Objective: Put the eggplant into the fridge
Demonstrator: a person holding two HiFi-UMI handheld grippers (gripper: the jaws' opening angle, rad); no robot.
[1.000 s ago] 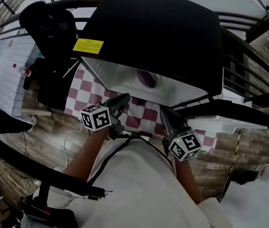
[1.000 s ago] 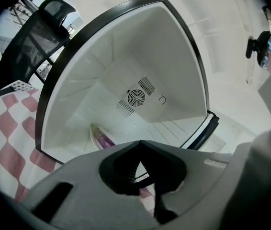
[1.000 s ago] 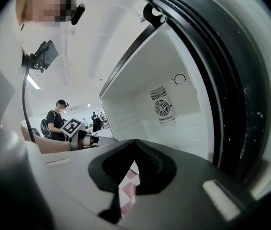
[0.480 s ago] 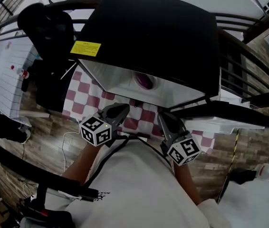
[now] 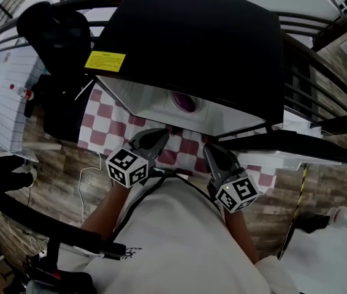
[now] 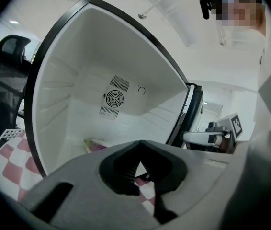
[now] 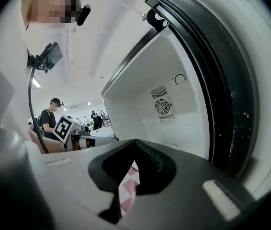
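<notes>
Jaws pressed together and holding nothing, the left gripper (image 5: 157, 135) and right gripper (image 5: 214, 150) hover just before the open fridge (image 5: 192, 41), the eggplant (image 5: 184, 101) lying inside it.

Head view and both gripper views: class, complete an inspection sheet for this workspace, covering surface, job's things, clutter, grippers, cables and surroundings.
Surface: red-and-white checked cloth lies under the fridge.
Job's things: purple eggplant lies inside the open black fridge with a white interior.
Clutter: nothing seen.
Grippers: left hand-held gripper and right hand-held gripper are both shut and empty, in front of the fridge opening.
Cables: black cable crosses the person's white shirt; thin white cable lies on the floor.
Surroundings: wood-pattern floor; black office chair.
</notes>
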